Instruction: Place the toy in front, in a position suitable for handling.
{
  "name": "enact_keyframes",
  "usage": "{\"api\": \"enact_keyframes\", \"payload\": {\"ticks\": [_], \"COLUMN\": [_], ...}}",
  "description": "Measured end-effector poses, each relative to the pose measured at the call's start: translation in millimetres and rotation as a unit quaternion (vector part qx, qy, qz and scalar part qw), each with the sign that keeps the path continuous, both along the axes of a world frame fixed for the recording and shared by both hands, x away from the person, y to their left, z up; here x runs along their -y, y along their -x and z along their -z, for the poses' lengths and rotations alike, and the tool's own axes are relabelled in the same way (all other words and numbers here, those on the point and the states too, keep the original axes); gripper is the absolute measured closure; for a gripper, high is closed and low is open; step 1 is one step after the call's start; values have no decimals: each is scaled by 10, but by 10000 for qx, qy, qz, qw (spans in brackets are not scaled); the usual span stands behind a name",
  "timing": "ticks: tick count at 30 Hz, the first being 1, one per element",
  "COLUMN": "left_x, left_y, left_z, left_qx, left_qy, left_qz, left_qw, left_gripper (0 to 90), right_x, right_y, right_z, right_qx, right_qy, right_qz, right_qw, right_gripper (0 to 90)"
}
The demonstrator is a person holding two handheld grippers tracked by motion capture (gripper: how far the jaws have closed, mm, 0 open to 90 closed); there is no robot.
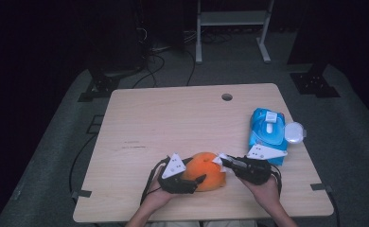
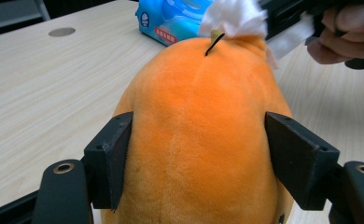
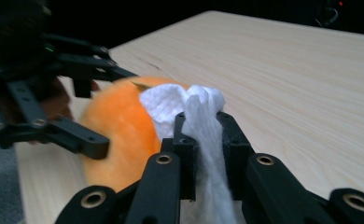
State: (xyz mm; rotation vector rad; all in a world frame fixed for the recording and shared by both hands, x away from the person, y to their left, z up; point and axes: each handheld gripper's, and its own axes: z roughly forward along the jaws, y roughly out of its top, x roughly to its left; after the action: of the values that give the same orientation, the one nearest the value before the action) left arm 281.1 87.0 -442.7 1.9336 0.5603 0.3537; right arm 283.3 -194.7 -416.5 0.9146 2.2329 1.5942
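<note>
The jaws of the left gripper stood on both sides of the orange plush toy, one against each flank; in the left gripper view the plush bulged between them and touched both inner faces, so they held it, about half closed. The jaws of the right gripper were closed tight on a white wipe, which was pinched between the two black pads and hung down behind them. The free end of the wipe lay on the top of the toy, just beside a small dark stalk that stuck out from the orange fabric.

The toy rested on the wooden surface, near its front edge and a little right of the middle. The left gripper was at the left of the toy and the right gripper at its right, both touching it or nearly so. The blue pack of wipes lay to the right of the toy and further back, near it but apart, with its white round lid open to the side. A round hole in the surface was well behind the toy.
</note>
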Motion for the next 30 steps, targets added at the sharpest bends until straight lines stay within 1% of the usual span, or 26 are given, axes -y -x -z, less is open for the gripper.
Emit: {"api": "enact_keyframes", "payload": {"ticks": [1,2,3,4,5,6,7,8,9,11,12,13,15,16,17,18,20,21,23,24,25,26,27,28,29,30], "left_x": [4,17,38,74,74,74,66,55,52,65,79,98,130,132,122,99,48,43,81,102,113,121,139,163,205,254], "left_y": [-7,-11,-10,-1,4,4,9,13,20,42,52,68,97,102,99,91,59,35,-14,-20,-20,-21,-8,0,11,25], "left_z": [4,2,1,-5,-8,-8,-7,-6,-5,-10,-15,-20,-34,-49,-69,-98,-155,-162,-107,-73,-64,-85,-122,-143,-165,-185], "left_qx": [-30,-25,9,86,99,99,106,106,113,167,205,244,280,253,259,279,206,132,-212,-194,-158,-134,151,359,626,888], "left_qy": [25,7,-8,-76,-92,-92,-91,-80,-79,-133,-165,-184,-228,-267,-304,-299,-119,-93,-121,-158,-212,-268,-334,-371,-356,-405], "left_qz": [-26,-42,-33,-26,-15,-15,0,9,7,25,74,121,172,203,234,247,244,222,332,317,304,248,108,31,-23,-89], "left_qw": [10000,10000,10000,9999,9999,9999,9999,9999,9999,9998,9996,9995,9992,9991,9989,9989,9994,9996,9992,9992,9992,9992,9993,9987,9974,9952], "left_gripper": [278,278,279,279,279,282,282,291,291,291,290,286,257,257,208,208,192,181,160,161,190,250,305,355,355,363], "right_x": [0,-33,-64,-111,-162,-162,-196,-167,-167,-74,-28,-3,-67,-67,-104,-104,-85,-75,-67,-72,-78,-79,-75,-74,-74,-80], "right_y": [0,34,51,74,102,102,116,95,95,39,14,-26,-41,-41,-47,-47,-32,-14,15,22,18,8,-10,-40,-40,-54], "right_z": [0,-32,-43,-49,-49,-49,-41,-26,-26,-31,-35,-33,-8,-8,37,37,31,20,11,11,10,6,-1,-31,-31,-55], "right_qx": [0,89,118,197,328,328,399,452,452,346,244,95,27,27,-111,-111,-165,-177,-164,-167,-151,-167,-184,-168,-168,-141], "right_qy": [0,-111,-133,-17,223,223,428,552,552,520,397,146,237,237,294,294,296,311,303,310,324,299,254,150,150,83], "right_qz": [0,-146,-268,-339,-291,-291,-231,-14,-14,221,328,321,158,158,-84,-84,-258,-323,-413,-418,-403,-368,-340,-203,-203,-181], "right_qw": [10000,9998,9995,9992,9988,9988,9980,9975,9975,9978,9984,9993,9996,9996,9995,9995,9991,9988,9986,9985,9985,9987,9989,9995,9995,9997], "right_gripper": [793,792,792,792,793,793,793,795,795,794,793,790,790,790,793,793,793,793,793,793,793,792,792,791,791,791]}}
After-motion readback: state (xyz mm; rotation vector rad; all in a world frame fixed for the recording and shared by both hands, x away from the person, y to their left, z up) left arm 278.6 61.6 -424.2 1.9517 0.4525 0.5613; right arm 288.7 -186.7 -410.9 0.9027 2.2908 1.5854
